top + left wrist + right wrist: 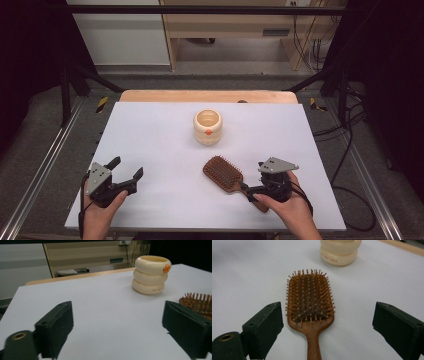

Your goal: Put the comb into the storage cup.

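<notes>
Hairbrush (223,173) lies flat on the white table (160,140), bristles up, toward the near right part of the surface. Its wooden paddle head points up and left toward the middle; its handle runs down and right toward my right hand (292,210).

My right gripper (248,192) sits over the handle end. In the right gripper view the brush (310,302) lies straight ahead, the handle between the two black jaws. The jaws stand wide and neither pad touches the wood, so nothing is gripped.

My left gripper (127,168) hangs over the near left part of the table, well apart from the brush. Its jaws also stand wide, with only bare table between them.

A cream holder (207,127), shaped like three stacked rings with a small orange knob, stands upright beyond the brush, near the table's middle. In the left gripper view it (151,275) stands ahead and to the right.
</notes>
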